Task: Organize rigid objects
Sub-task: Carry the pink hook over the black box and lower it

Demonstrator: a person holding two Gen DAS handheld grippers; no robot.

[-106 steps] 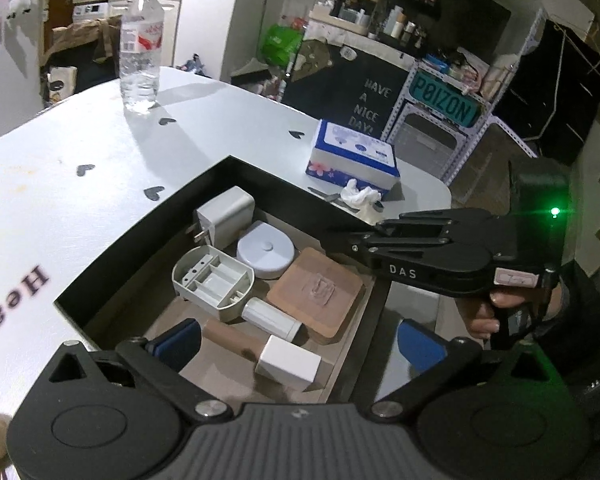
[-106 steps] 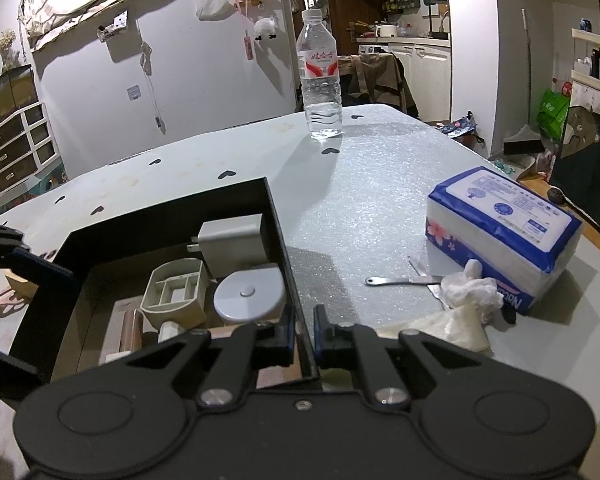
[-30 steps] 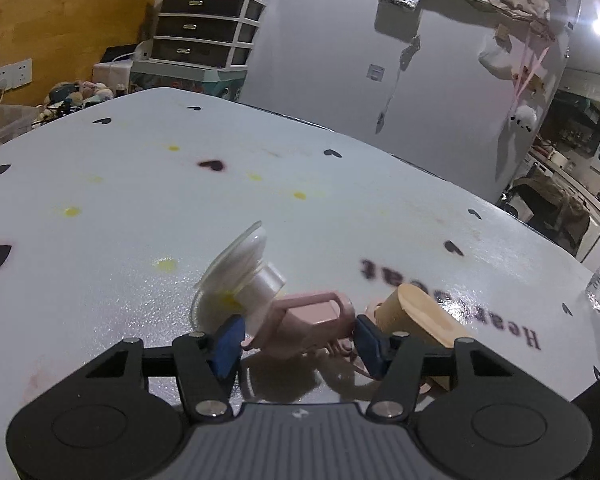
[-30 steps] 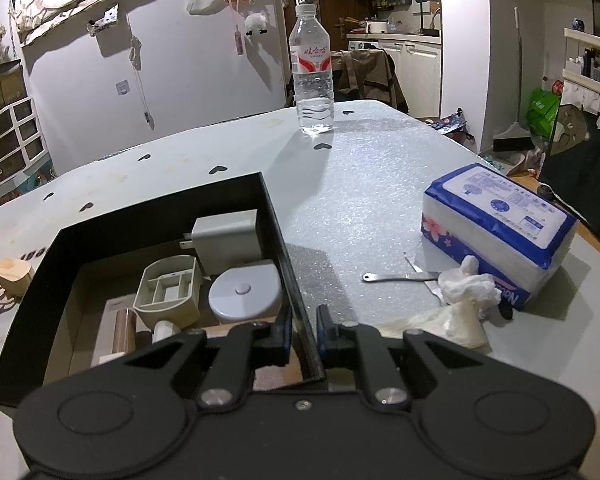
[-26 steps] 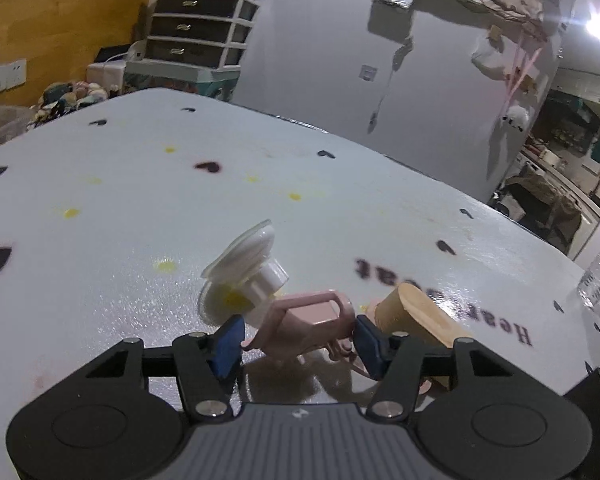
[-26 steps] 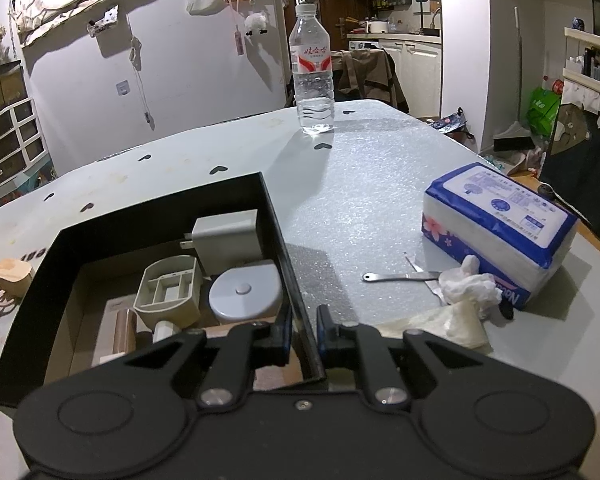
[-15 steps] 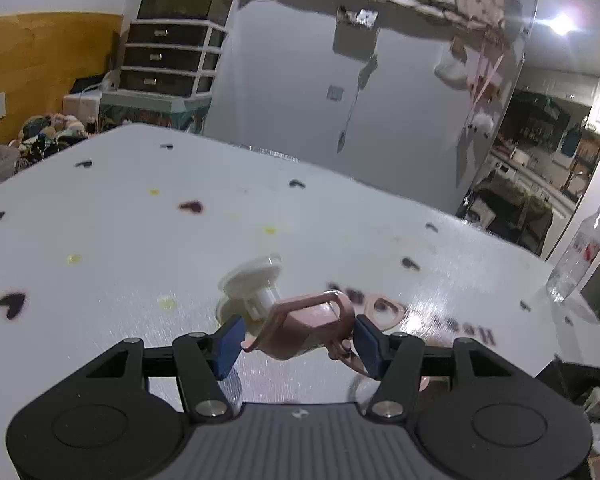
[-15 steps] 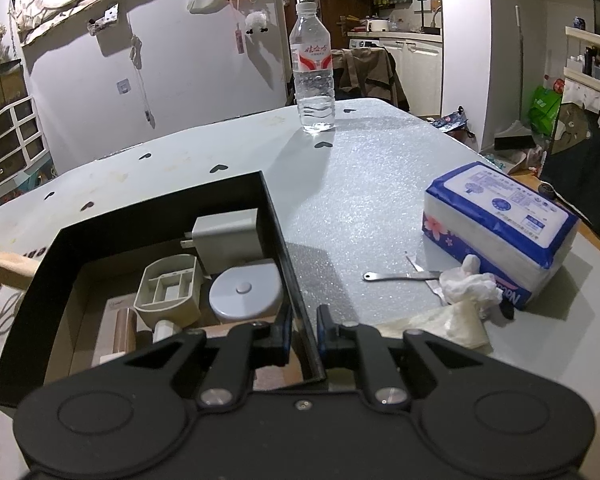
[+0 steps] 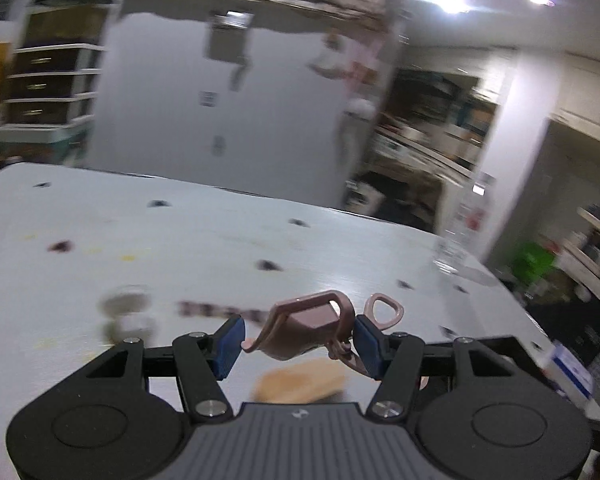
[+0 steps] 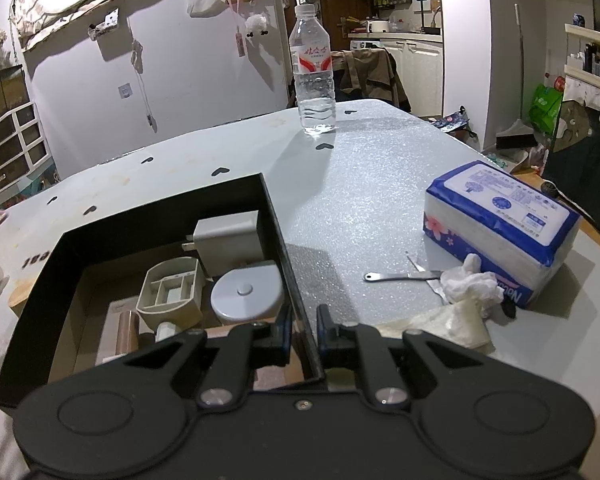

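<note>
The left gripper (image 9: 296,338) held a pink hook (image 9: 306,330) between its blue pads (image 9: 229,340), closed on it from both sides, and the hook was clear of the table (image 9: 220,248). The picture from this side was blurred, so the fine shape of the hook could not be told well. Below the hook, on the table, a tan block (image 9: 300,386) lay near the gripper, and a white round thing (image 9: 130,312) lay to the left.

The right gripper (image 10: 302,334) was closed on the right wall of the black box (image 10: 278,236), with the thin wall pinched between its fingers. Inside the box there were a charger (image 10: 228,240), a round white case (image 10: 246,294) and a small beige tray (image 10: 170,292). A water bottle (image 10: 314,80) stood far on the table, and a tissue pack (image 10: 500,224) lay to the right.

The step in hand seemed to be the carrying of the hook to the box, while the right gripper kept the box steady. The next move would probably need the left gripper to come over the box, find a free place near its left side, go down and open only there.
</note>
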